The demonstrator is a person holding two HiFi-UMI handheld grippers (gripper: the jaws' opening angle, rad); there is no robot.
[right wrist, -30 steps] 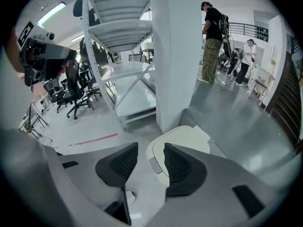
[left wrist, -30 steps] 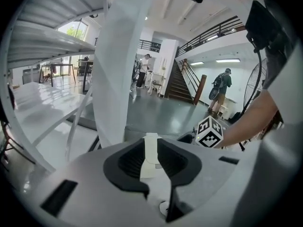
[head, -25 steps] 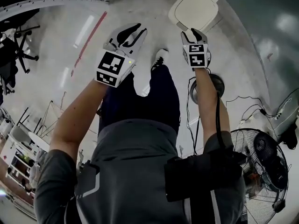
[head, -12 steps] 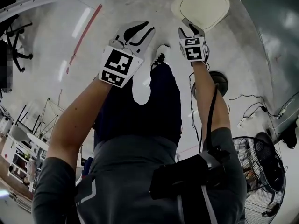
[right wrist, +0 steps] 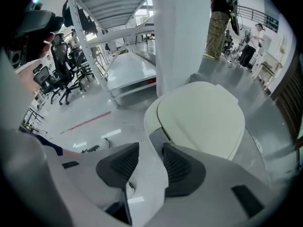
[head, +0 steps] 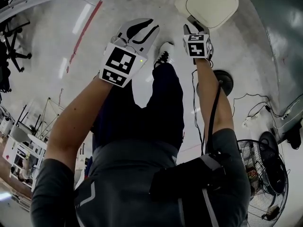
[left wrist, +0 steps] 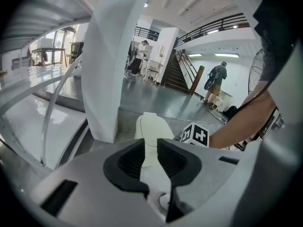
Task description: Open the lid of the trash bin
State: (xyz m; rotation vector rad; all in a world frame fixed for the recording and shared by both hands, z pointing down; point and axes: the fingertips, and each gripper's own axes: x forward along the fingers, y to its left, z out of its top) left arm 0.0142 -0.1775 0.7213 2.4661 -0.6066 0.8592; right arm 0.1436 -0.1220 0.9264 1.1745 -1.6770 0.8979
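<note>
The trash bin [head: 210, 4] stands on the floor at the top right of the head view, its cream lid [right wrist: 203, 119] down flat. A grey tab [right wrist: 158, 138] juts from the bin's front edge. My right gripper [head: 195, 27] points steeply down just in front of that edge, apart from it. The right gripper [right wrist: 150, 157] is open; its jaws have just been closing a little with only floor between them. My left gripper [head: 137, 30] hangs to the left of the bin, open and empty. Between the left gripper's [left wrist: 150, 155] fingers the bin [left wrist: 151, 129] shows farther off.
A white pillar [right wrist: 180, 37] rises right behind the bin. A floor fan [head: 262, 174], a round black base [head: 222, 82] and loose cables [head: 251, 112] lie at the right. The person's white shoe [head: 163, 53] is between the grippers. Office chairs [head: 12, 56] stand far left.
Both grippers have sunk toward the floor. The right one now sits closer to the bin's front edge, and the bin has slid toward the top of the head view.
</note>
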